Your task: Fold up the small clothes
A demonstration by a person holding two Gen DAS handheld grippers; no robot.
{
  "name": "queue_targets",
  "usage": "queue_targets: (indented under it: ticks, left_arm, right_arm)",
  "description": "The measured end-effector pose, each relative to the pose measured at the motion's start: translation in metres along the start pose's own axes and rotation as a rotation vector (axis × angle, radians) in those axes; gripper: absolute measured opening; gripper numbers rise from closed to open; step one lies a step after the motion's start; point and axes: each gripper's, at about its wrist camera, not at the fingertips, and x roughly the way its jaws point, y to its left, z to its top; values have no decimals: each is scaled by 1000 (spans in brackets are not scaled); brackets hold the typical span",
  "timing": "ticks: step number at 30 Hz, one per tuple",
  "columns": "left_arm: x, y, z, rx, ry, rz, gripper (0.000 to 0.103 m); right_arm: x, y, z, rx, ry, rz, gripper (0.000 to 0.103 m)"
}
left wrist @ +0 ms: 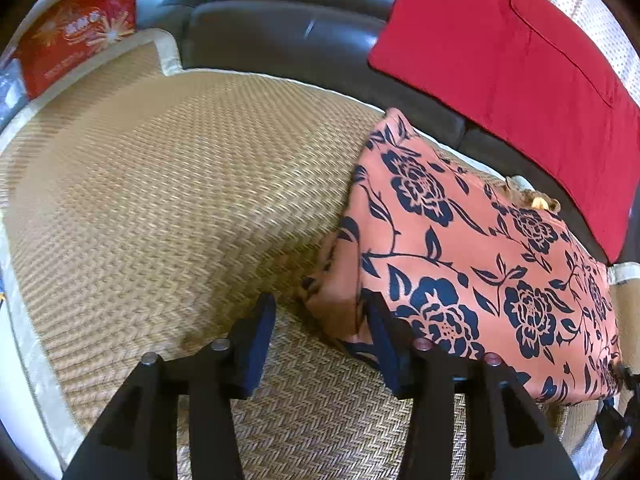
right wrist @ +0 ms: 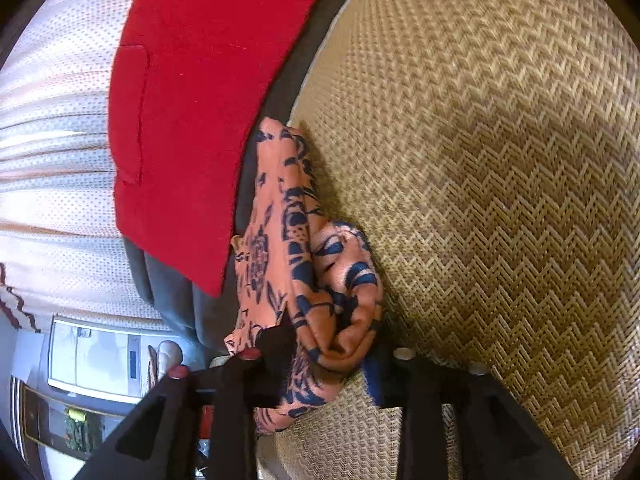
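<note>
The garment (left wrist: 472, 264) is a small piece of thin salmon-orange cloth with a print of dark navy roses, leaves and curling stems. From the left wrist view it lies on the right part of the woven mat (left wrist: 180, 200), folded into a roughly flat rectangle with a straight folded edge on its left side. A loose lower layer sticks out under this edge, near the gripper. Its far corner reaches close to the dark sofa (left wrist: 280, 36) behind the mat.

The left gripper (left wrist: 324, 344) is open, with a wide gap between its two blue-padded fingers. The right finger touches the loose edge of the cloth or is just at it; the left finger stands over bare mat.

From the right wrist view the garment (right wrist: 304, 248) looks bunched and wrinkled, with several layers gathered into a thick fold at the mat (right wrist: 480, 160) edge. The right gripper (right wrist: 320, 364) has this bundle between its fingers and is closed on it; the cloth bulges out above the fingers and a flap hangs below them.

A red cloth (left wrist: 512, 72) lies over the sofa back, just beyond the garment. A red box (left wrist: 76, 32) stands at the far left corner.
</note>
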Motion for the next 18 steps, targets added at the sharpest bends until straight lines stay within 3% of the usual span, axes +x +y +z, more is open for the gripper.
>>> queue_targets:
  ticks: [3, 5, 11, 18]
  left_arm:
    - [-15, 9, -4, -21, -13, 2, 51]
    - [-26, 9, -8, -11, -30, 7, 56]
    - [-46, 5, -13, 34, -65, 4, 62]
    - [-50, -30, -4, 109, -72, -36, 62]
  right_arm:
    - [-6, 5, 0, -10, -23, 38, 69]
    - [-5, 9, -3, -23, -30, 36, 72]
    - [12, 18, -19, -20, -29, 41, 73]
    - [30, 32, -27, -39, -10, 42, 73]
